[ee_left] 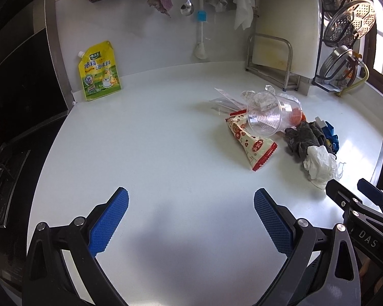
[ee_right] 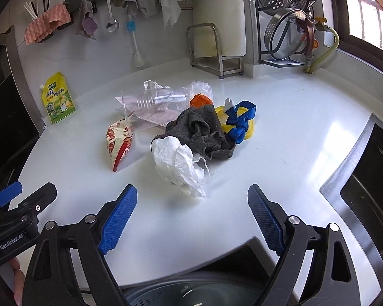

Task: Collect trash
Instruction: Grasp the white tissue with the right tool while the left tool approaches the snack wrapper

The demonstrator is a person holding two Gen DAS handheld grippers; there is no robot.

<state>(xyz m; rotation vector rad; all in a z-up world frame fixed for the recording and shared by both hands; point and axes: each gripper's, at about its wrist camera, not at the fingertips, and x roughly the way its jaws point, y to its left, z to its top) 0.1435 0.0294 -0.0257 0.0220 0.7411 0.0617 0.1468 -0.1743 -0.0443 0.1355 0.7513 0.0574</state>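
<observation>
A pile of trash lies on the white counter point(ee_right: 293, 132). It holds a crumpled white tissue point(ee_right: 178, 165), a grey rag point(ee_right: 204, 132), a red and cream snack wrapper point(ee_right: 120, 142), a clear plastic cup point(ee_left: 265, 114) on its side, a blue strap point(ee_right: 238, 125) on a yellow lid point(ee_right: 250, 130), an orange piece point(ee_right: 200, 100) and clear film. My right gripper point(ee_right: 191, 196) is open, just in front of the tissue point(ee_left: 319, 165). My left gripper point(ee_left: 191, 199) is open and empty, left of the pile. The wrapper point(ee_left: 252, 142) lies ahead to its right.
A yellow seasoning pouch point(ee_left: 99, 72) leans on the back wall at the left. A metal board rack point(ee_right: 209, 48) and a pot lid rack point(ee_right: 288, 30) stand at the back. Cloths and utensils hang above. A bin's rim point(ee_right: 191, 285) shows below the counter's front edge.
</observation>
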